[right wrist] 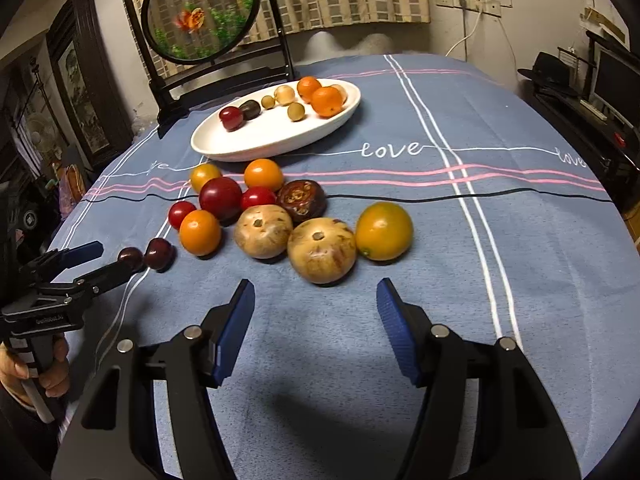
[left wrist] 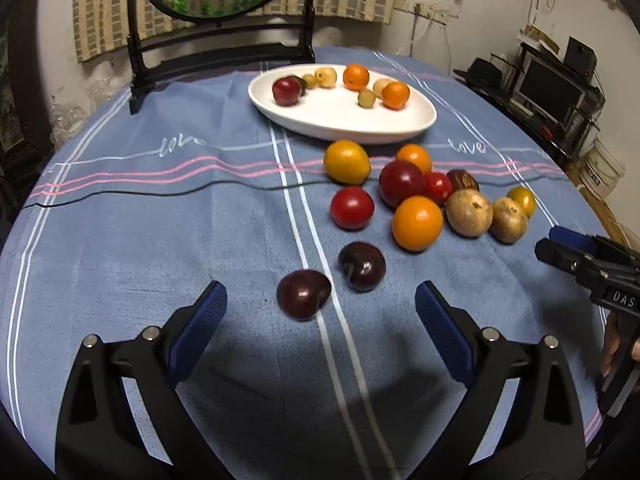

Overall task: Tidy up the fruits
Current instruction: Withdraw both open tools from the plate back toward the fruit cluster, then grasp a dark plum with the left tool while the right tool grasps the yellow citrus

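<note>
Now the loose fruits lie clustered on the blue striped cloth of the tabletop (left wrist: 160,232); nearest the left hand-held gripper (left wrist: 320,308) are two glossy dark purple plums (left wrist: 303,294), just beside each other, the nearer one at twelve o'clock between its blue pads, untouched; its jaws stand wide apart and empty. Each plum is roundish, with no clear long axis; the farther plum turns its stem dimple toward seven o'clock. Beyond them sit red tomatoes (left wrist: 352,208), smooth orange citrus (left wrist: 417,223) and a yellow-orange lemon-shaped fruit (left wrist: 346,161), packed touching.

From the right wrist view, two round tan-brown mottled fruits (right wrist: 321,249) lie side by side at twelve o'clock of the right hand-held gripper (right wrist: 316,304), stem scars up; its jaws are also apart, holding nothing. A yellow-green citrus (right wrist: 384,230) sits at one o'clock, a dark brown patterned fruit (right wrist: 301,200) behind.

Farther off, the white oval ceramic plate (right wrist: 256,140) holds several small fruits; a black-framed round goldfish screen (right wrist: 200,12) stands behind it; a thin black cable (right wrist: 480,197) crosses the cloth.
</note>
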Motion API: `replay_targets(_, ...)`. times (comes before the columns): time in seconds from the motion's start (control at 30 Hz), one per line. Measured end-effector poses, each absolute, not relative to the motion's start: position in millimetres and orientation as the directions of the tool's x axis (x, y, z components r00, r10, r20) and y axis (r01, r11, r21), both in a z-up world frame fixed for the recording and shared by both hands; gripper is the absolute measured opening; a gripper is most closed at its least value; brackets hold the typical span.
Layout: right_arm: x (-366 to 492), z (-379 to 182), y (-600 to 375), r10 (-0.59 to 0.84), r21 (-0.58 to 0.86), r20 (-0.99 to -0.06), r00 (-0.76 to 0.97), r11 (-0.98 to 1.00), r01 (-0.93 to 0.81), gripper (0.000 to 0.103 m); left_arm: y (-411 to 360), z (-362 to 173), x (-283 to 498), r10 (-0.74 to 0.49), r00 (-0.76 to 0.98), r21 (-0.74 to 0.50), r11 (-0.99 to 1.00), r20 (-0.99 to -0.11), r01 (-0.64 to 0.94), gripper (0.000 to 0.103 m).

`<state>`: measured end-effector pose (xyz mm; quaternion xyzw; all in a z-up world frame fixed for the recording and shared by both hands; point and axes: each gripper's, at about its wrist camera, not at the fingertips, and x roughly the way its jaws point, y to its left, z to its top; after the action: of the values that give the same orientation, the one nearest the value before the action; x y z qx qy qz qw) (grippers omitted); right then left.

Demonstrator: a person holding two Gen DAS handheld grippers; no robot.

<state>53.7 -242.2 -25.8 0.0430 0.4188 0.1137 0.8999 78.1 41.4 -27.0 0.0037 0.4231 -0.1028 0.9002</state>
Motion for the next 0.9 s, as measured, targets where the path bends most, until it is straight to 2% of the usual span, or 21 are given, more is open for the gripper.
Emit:
replay_targets(0.33, 55, -24, -242, 0.269, 0.199, -0.738, 0.619, 0.963, -0.182, 0.064, 51, -42, 89, -0.154, 0.582, -0.075, 0.985, -0.799, 0.157, 0.095)
replay_targets(0.4, 55, -25, -243, 0.269, 0.199, -0.741, 0.615, 0.963, -0.181, 0.064, 53, -43, 90, -0.155, 0.583, -0.078, 0.985, -0.797, 0.154, 0.086)
replay_targets(0.47, 55, -25, -244, 0.270, 0.203, -0.741, 0.615, 0.963, -0.179, 0.064, 52, -45, 92, -0.167, 0.561, -0.086, 0.982, -0.811, 0.168, 0.059)
replay_targets(0.53, 53, -23, -247, 0.279, 0.214, -0.737, 0.616, 0.960, -0.179, 0.064, 49, -45, 92, -0.138, 0.566, -0.044, 0.983, -0.813, 0.177, 0.054)
replay_targets(0.7, 51, -22, -252, 0.272, 0.211, -0.736, 0.620, 0.962, -0.172, 0.064, 41, -46, 97, -0.113, 0.570, 0.010, 0.978, -0.814, 0.209, 0.052)
replay_targets(0.73, 50, -22, -252, 0.272, 0.213, -0.737, 0.619, 0.962, -0.169, 0.064, 40, -46, 98, -0.112, 0.574, 0.017, 0.977, -0.811, 0.214, 0.049)
replay_targets(0.77, 50, -22, -252, 0.271, 0.213, -0.738, 0.618, 0.963, -0.168, 0.064, 38, -46, 98, -0.116, 0.577, 0.018, 0.975, -0.808, 0.220, 0.039)
replay_targets(0.8, 49, -23, -252, 0.269, 0.211, -0.739, 0.618, 0.963, -0.168, 0.064, 37, -45, 96, -0.127, 0.582, 0.012, 0.973, -0.803, 0.230, 0.034)
replay_targets(0.9, 48, -22, -252, 0.261, 0.200, -0.740, 0.620, 0.965, -0.168, 0.064, 36, -44, 93, -0.120, 0.601, 0.026, 0.973, -0.790, 0.229, 0.030)
